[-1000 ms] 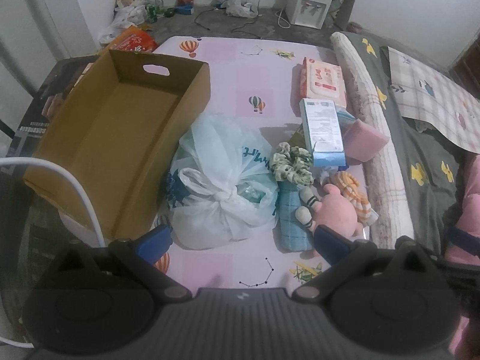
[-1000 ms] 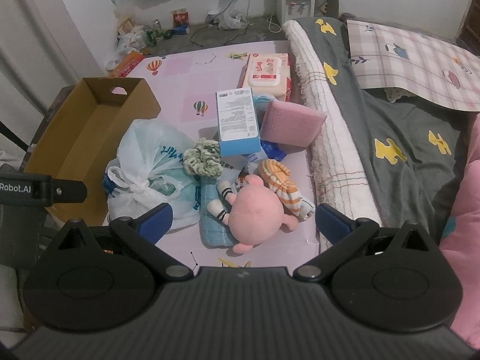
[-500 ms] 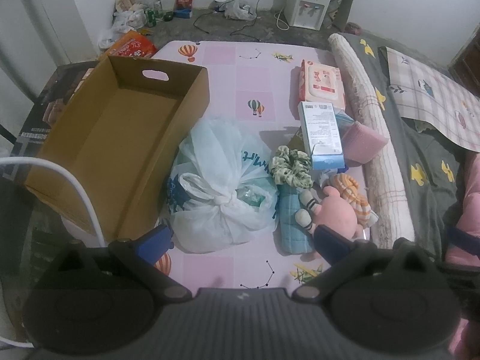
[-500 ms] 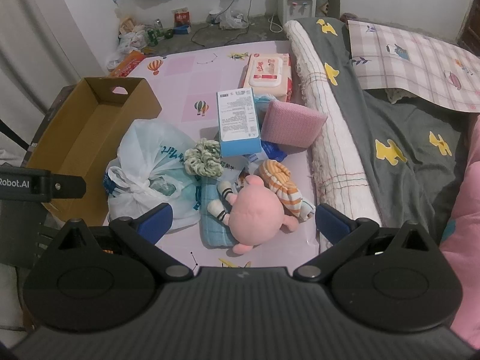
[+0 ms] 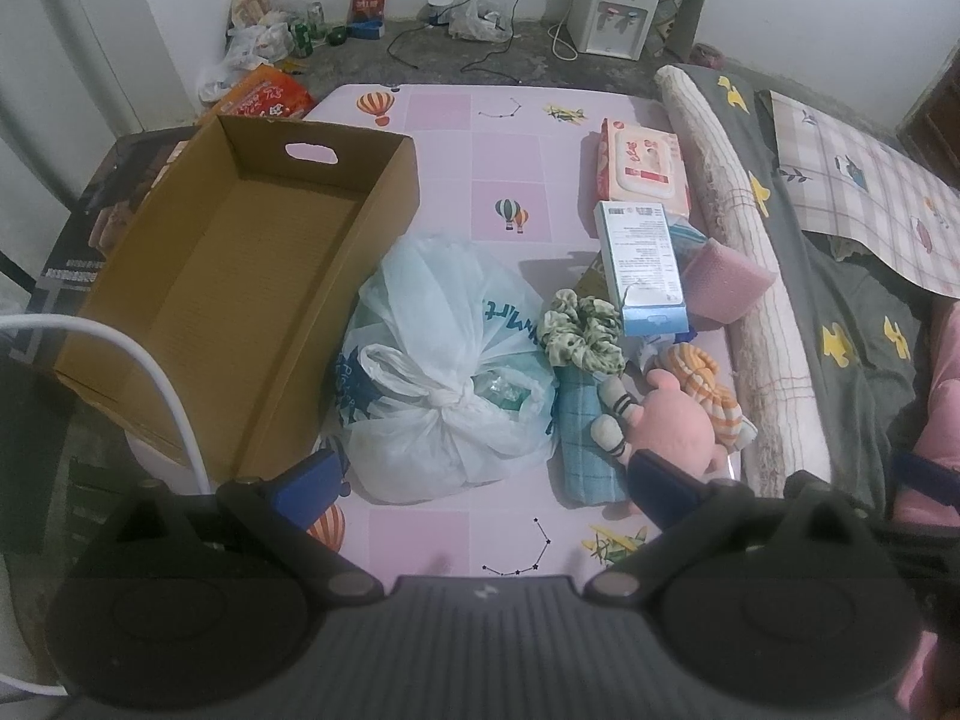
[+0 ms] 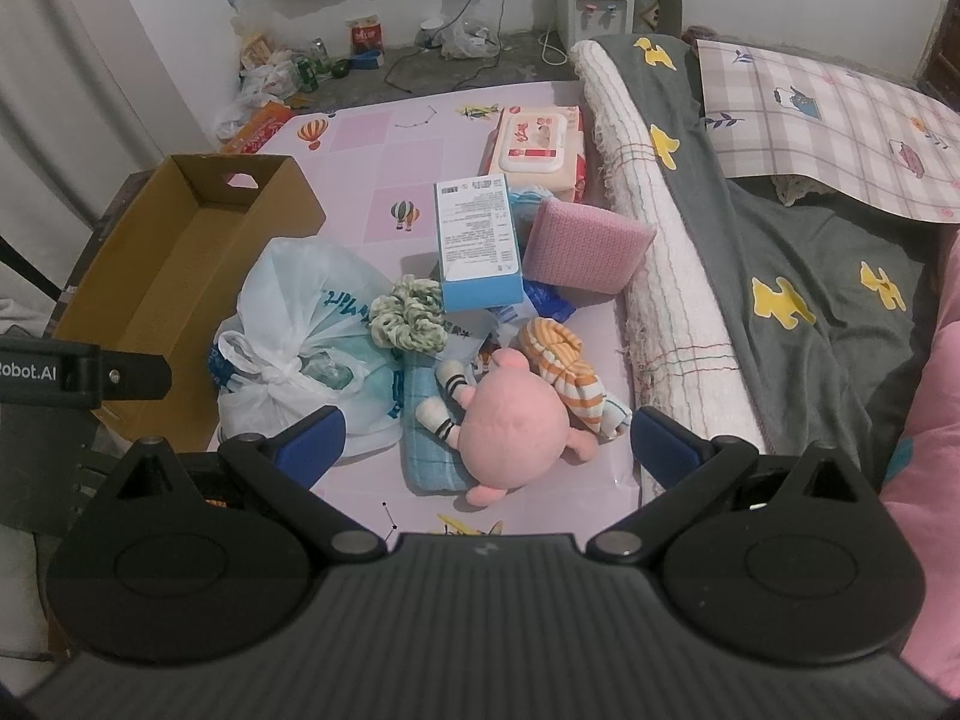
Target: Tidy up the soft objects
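A pink plush toy [image 6: 510, 426] lies on a blue checked cloth [image 6: 429, 450] on the pink mat, beside an orange striped sock [image 6: 564, 372], a green scrunchie [image 6: 408, 312], a pink sponge [image 6: 585, 252] and a tied white plastic bag [image 6: 300, 330]. An empty cardboard box [image 5: 222, 276] stands at the left. My left gripper [image 5: 480, 480] is open above the bag [image 5: 444, 366] and plush [image 5: 672, 426]. My right gripper [image 6: 486, 444] is open, its jaws on either side of the plush, above it.
A blue-and-white carton [image 6: 477, 240] and a wet-wipes pack [image 6: 537, 147] lie further back. A rolled towel [image 6: 654, 252] and grey bedding [image 6: 810, 276] border the mat on the right. A white cable [image 5: 150, 372] crosses the box's near edge. Clutter and a water dispenser [image 5: 615, 15] stand on the floor behind.
Both grippers have drawn back and risen slightly, so the view is a little wider. Nothing on the mat has moved.
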{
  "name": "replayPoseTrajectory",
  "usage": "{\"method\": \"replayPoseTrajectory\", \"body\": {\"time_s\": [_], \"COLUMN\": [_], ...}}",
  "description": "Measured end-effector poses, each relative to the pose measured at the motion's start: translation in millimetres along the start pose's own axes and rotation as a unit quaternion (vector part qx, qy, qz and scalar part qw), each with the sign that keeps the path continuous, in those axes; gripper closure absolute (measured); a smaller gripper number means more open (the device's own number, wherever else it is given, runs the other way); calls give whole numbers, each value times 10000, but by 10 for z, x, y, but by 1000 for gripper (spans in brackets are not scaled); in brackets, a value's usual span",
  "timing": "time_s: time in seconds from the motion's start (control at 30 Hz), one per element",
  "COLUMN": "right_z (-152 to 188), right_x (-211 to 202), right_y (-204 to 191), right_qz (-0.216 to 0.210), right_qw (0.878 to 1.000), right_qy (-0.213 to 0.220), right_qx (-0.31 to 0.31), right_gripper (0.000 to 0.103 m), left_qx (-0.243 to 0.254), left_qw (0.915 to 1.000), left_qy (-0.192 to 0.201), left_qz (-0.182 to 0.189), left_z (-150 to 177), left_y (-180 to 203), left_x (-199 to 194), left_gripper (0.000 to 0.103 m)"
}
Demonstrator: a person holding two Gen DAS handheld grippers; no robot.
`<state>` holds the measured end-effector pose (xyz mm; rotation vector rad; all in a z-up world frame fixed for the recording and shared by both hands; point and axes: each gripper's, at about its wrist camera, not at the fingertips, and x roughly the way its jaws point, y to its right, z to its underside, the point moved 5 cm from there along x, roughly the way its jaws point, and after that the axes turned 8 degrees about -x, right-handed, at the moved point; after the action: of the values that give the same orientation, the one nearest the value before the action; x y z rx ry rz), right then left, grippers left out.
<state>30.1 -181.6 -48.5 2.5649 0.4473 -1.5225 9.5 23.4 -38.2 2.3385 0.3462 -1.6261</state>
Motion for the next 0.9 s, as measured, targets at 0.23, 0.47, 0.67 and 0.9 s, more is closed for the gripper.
{"method": "replayPoseTrajectory", "body": {"time_s": [0.23, 0.47, 0.67, 0.9], "right_z": [20, 130, 393, 477], "right_x": [15, 79, 287, 802], "right_y": [7, 218, 568, 1106], "right_qz": [-9, -171, -425, -963], "right_qw": [10000, 9986, 9912, 9703], "right_qy": [18, 132, 237, 614], "right_qx": [38, 491, 1234, 2133], "right_gripper": [1, 1, 1, 1], "left_qx": [23, 330, 652, 898], "left_qw": [10000, 9994, 9976, 9927], "left_qy": [-11, -53, 30, 268], "left_qz": [-10, 56, 238, 764], "left_z": [22, 104, 118, -238], "left_y": [-1, 98, 275, 612], "left_x": [5, 175, 512, 1015], "left_gripper": [1, 1, 1, 8]}}
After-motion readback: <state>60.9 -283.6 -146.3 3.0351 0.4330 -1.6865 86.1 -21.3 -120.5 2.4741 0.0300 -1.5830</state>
